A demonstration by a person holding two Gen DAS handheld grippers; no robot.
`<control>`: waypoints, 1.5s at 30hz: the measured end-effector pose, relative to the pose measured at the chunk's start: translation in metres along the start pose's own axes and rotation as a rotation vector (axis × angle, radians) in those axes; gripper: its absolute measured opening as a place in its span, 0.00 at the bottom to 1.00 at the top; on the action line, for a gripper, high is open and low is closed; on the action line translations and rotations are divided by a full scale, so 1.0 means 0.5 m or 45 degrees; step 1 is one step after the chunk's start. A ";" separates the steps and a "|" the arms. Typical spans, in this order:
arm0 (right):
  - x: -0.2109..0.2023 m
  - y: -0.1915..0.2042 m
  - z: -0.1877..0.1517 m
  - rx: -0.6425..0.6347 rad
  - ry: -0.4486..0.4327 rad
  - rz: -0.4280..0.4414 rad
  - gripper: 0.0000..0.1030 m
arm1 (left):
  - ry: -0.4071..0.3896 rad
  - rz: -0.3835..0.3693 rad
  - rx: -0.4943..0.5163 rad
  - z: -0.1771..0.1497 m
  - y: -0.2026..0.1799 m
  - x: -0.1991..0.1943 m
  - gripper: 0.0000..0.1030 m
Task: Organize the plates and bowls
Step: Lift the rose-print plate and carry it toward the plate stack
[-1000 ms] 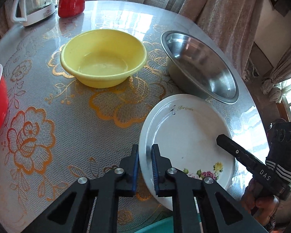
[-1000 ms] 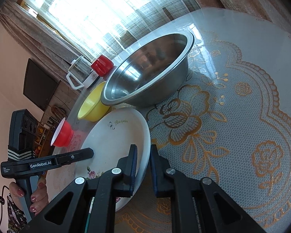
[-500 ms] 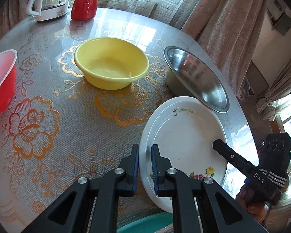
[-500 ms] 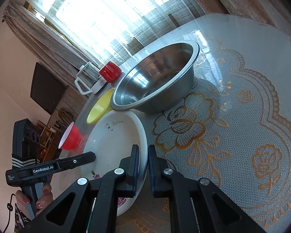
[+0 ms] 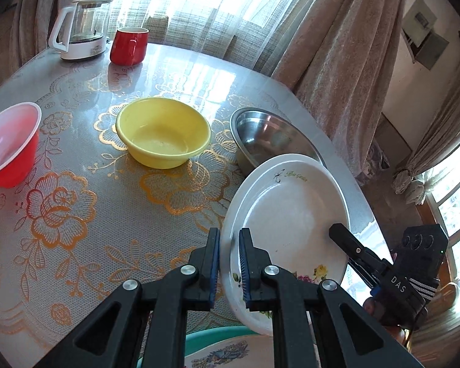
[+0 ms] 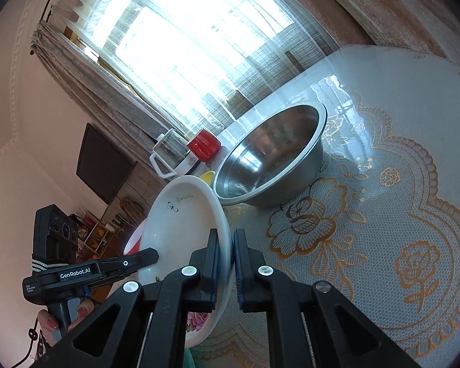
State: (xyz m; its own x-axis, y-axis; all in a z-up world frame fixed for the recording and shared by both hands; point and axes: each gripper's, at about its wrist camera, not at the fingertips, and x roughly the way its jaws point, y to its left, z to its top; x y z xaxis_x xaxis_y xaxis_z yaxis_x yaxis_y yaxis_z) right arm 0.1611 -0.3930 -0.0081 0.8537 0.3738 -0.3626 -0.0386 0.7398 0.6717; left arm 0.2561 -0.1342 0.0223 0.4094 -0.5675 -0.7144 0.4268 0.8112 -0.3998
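Note:
A white plate with a flower print (image 5: 291,214) is held off the table, tilted. My left gripper (image 5: 229,245) is shut on its left rim. My right gripper (image 6: 227,245) is shut on its right rim; the plate also shows in the right wrist view (image 6: 184,224). The right gripper shows at the plate's right side in the left wrist view (image 5: 352,251). A steel bowl (image 5: 270,138) stands just behind the plate. A yellow bowl (image 5: 164,132) stands mid-table. A red bowl with a white inside (image 5: 10,144) stands at the left.
A red mug (image 5: 128,46) and a glass kettle (image 5: 82,30) stand at the table's far edge by the curtains. A teal-rimmed patterned dish (image 5: 220,349) lies at the near edge below the grippers. The table's right edge runs close behind the steel bowl.
Both grippers have lifted the plate off the table and tilted it; the view has risen and pulled back, so the bowls look farther away.

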 end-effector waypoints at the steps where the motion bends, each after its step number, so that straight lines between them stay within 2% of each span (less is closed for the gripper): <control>1: -0.003 0.001 0.000 -0.002 -0.010 0.005 0.09 | -0.022 0.012 0.015 -0.006 -0.007 -0.008 0.12; 5: -0.005 0.019 0.002 -0.052 -0.021 0.018 0.09 | -0.073 0.062 0.029 -0.013 -0.018 -0.028 0.13; 11: -0.013 0.034 0.001 -0.102 -0.043 0.145 0.10 | -0.122 -0.016 -0.075 -0.028 0.014 -0.060 0.13; 16: -0.013 0.049 -0.007 -0.137 -0.010 0.194 0.10 | -0.158 0.012 -0.094 -0.059 0.016 -0.089 0.13; 23: -0.014 0.069 -0.032 -0.156 0.038 0.230 0.10 | -0.155 -0.014 -0.160 -0.102 0.037 -0.117 0.13; 31: -0.035 0.081 -0.069 -0.133 0.065 0.282 0.11 | -0.189 0.053 -0.122 -0.155 0.026 -0.152 0.13; 36: -0.055 0.081 -0.091 -0.088 0.048 0.332 0.12 | -0.183 0.033 -0.117 -0.186 0.024 -0.169 0.13; 40: -0.065 0.097 -0.101 -0.122 0.047 0.261 0.12 | -0.161 0.039 -0.114 -0.205 0.018 -0.172 0.16; 45: -0.074 0.125 -0.129 -0.170 0.124 0.153 0.12 | -0.147 0.043 -0.141 -0.227 0.028 -0.177 0.18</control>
State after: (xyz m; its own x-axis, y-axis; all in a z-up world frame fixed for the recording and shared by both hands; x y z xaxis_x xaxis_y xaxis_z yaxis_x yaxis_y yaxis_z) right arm 0.0936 -0.3243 0.0056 0.7847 0.5112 -0.3505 -0.2108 0.7519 0.6247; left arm 0.1344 -0.0565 0.0150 0.5145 -0.5469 -0.6605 0.3226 0.8371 -0.4419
